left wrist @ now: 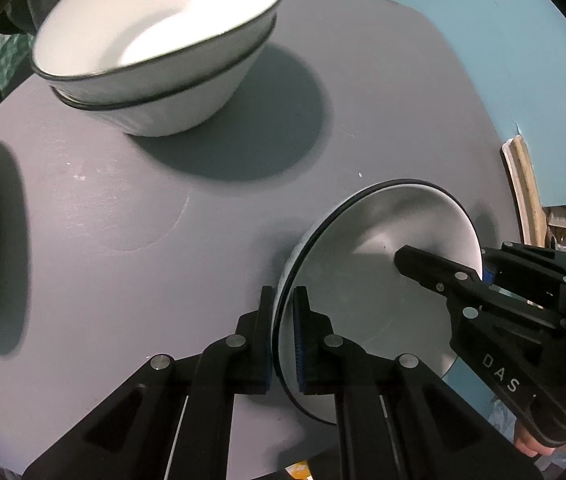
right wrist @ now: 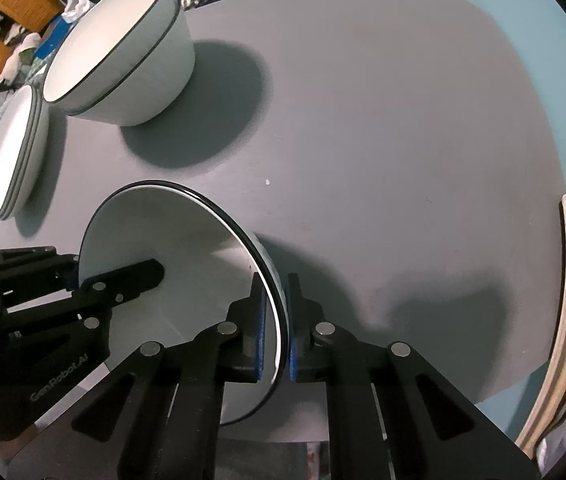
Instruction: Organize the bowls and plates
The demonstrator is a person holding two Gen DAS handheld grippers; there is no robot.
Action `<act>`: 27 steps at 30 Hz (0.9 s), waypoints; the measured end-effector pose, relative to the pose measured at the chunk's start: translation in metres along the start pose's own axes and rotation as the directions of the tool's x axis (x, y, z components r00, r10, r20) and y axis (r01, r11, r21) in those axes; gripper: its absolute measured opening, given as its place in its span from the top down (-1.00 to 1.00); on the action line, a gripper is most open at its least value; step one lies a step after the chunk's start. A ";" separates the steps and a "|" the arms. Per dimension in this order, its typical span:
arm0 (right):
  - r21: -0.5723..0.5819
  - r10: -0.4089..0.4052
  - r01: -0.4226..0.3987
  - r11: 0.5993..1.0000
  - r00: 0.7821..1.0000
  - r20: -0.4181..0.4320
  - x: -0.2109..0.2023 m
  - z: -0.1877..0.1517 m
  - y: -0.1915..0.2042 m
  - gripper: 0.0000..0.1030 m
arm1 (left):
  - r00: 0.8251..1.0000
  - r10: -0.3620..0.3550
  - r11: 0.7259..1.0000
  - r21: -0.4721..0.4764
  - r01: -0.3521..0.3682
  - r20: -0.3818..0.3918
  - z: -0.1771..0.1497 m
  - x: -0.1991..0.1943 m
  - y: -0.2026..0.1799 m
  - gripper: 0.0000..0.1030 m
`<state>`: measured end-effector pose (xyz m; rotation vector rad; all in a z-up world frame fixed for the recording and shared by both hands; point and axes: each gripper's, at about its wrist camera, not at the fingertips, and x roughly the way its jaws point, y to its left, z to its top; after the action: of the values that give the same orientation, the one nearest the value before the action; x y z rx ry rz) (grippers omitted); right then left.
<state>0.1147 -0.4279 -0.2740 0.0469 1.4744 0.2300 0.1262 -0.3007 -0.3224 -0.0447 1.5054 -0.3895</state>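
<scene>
Plate stack [right wrist: 13, 152] sits at table's [right wrist: 383, 120] left edge; 2 nested bowls [right wrist: 123, 56] just beside it. Your left gripper [left wrist: 283, 336] pinches near rim of single bowl [left wrist: 383, 280], tilted over table front. Your right gripper [right wrist: 275, 328] clamps opposite rim, jaws narrow.

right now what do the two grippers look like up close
Both grippers are matte black linkage frames with round silver pivot pins and triangular cutouts. The left gripper has fingers faced with ribbed blue pads; white lettering "GenRobot.AI" shows on it. The right gripper looks the same, with white letters "DAS" visible. No cables or sleeves are clear.
</scene>
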 end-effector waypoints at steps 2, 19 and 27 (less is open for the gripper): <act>0.003 0.005 -0.005 1.000 1.000 0.001 0.001 0.009 0.000 0.83 | 1.000 0.001 1.000 -0.010 0.000 0.011 -0.003 -0.008 0.002 0.85; -0.061 0.027 -0.024 0.998 0.998 0.054 -0.028 0.029 0.024 0.83 | 0.991 0.017 0.993 -0.120 -0.001 0.136 0.001 -0.079 0.033 0.85; -0.099 0.041 -0.031 0.995 0.995 0.092 -0.030 0.040 0.041 0.83 | 0.980 0.042 0.987 -0.163 -0.010 0.195 0.014 -0.104 0.052 0.85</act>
<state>0.1468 -0.3886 -0.2339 0.0056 1.3677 0.3246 0.1495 -0.2256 -0.2352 -0.1865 1.3361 -0.2338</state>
